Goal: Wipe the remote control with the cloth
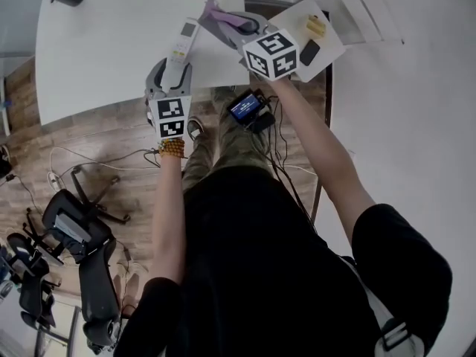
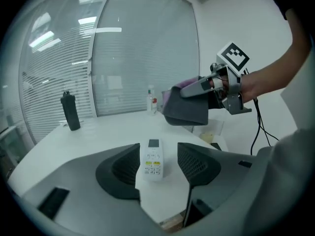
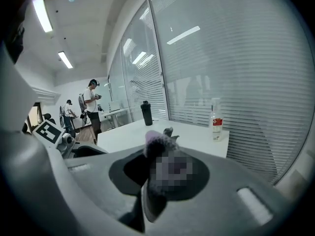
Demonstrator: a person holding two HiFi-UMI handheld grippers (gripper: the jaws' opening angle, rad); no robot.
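In the head view the slim white plastic remote control (image 1: 183, 44) lies on the white table (image 1: 104, 43), its near end between the jaws of the left gripper (image 1: 169, 71), with wooden floor (image 1: 89, 136) below. The left gripper view shows its small screen and yellow buttons facing up, the jaws wide and not pressing it. In the right gripper view the right gripper (image 3: 157, 178) pinches the grey-purple cloth (image 3: 158, 144) before glass walls with blinds (image 3: 221, 58).

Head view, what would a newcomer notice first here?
The right gripper holds a dark cloth bunched up above the white table. Just left of it, a white remote lies on the table, between the open jaws of the left gripper.
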